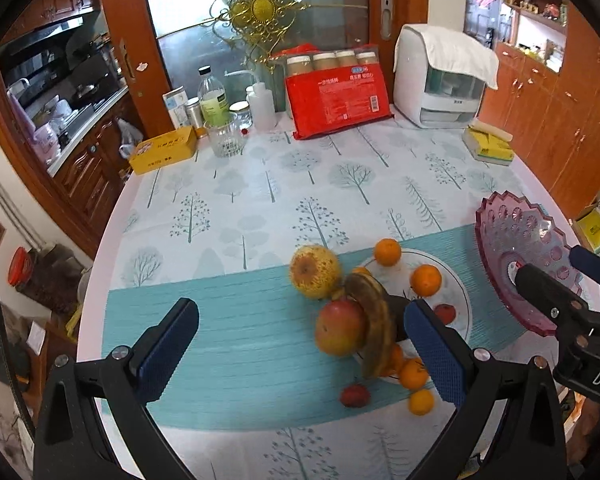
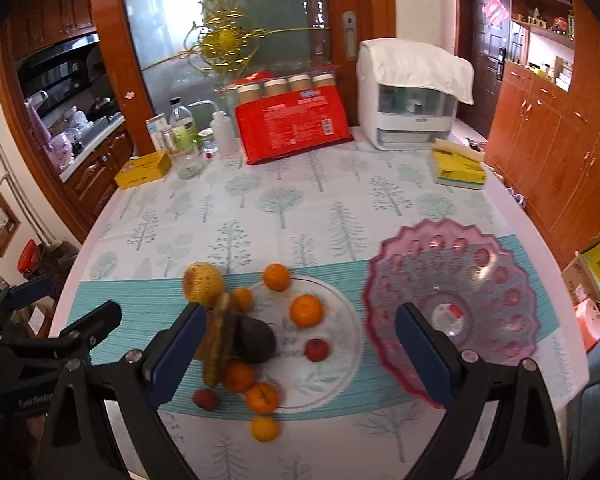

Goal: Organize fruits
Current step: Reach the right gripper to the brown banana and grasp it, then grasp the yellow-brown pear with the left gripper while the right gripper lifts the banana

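Left gripper [image 1: 300, 344] jaws apart, holding nothing. Right gripper [image 2: 300, 354] jaws apart, holding nothing. Fruit: oranges [image 2: 307, 311], banana [image 2: 219, 342] and apple [image 1: 339, 326] lie on and beside the glass plate [image 2: 340, 344]. Pink bowl [image 2: 496, 300] stands just right of the plate.

Both the left gripper [image 1: 300, 344] and the right gripper [image 2: 300, 352] have black angular plastic frames, silver screws at the joints, and textured blue pads [image 1: 436, 356] lining their fingers. White lettering marks the right gripper's body.
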